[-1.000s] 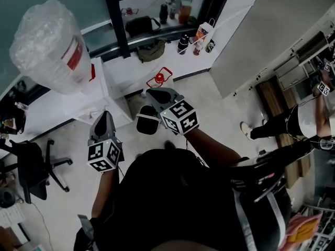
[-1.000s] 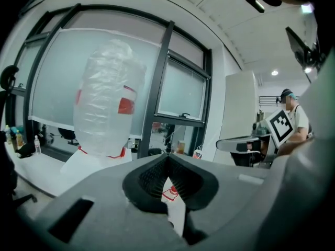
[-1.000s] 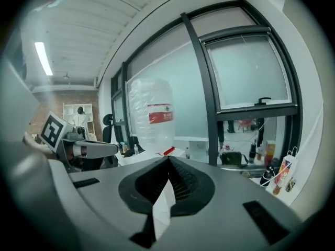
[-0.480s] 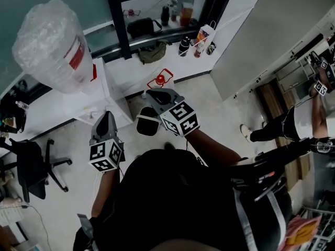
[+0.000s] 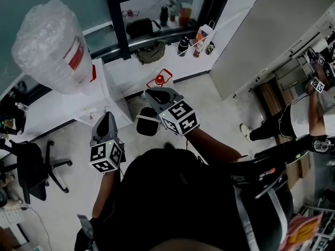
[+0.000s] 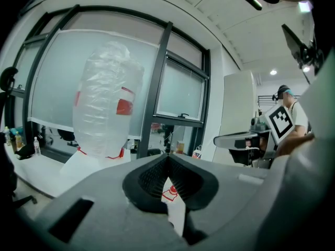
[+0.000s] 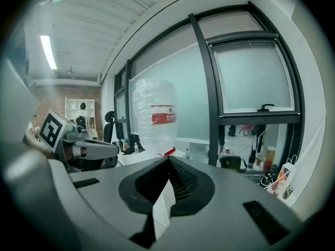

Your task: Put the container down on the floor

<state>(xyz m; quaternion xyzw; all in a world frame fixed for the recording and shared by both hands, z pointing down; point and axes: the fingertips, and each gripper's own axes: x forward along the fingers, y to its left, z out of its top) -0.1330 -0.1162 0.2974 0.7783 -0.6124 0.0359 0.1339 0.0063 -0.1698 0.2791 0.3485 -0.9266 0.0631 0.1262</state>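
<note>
Lower middle of the head view: the person's black top (image 5: 172, 203) fills the frame, with a pale grey stripe (image 5: 242, 218) running down its right side. At centre left, the left gripper (image 5: 106, 115) shows a smooth grey shell narrowing to its tip, and a white marker cube (image 5: 106, 157) with black squares. The right gripper (image 5: 150, 93) has the same grey shell and a matching cube (image 5: 179, 117). Over to the left gripper view: black ribbed pads (image 6: 154, 174) sit in a dark recess. The right gripper view shows identical pads (image 7: 180, 184) and a dark slot (image 7: 259, 213) in the shell.

A pale floor (image 5: 222, 120) is bounded by black-framed windows (image 5: 113, 20); a black office chair (image 5: 29, 172) is seen at left
</note>
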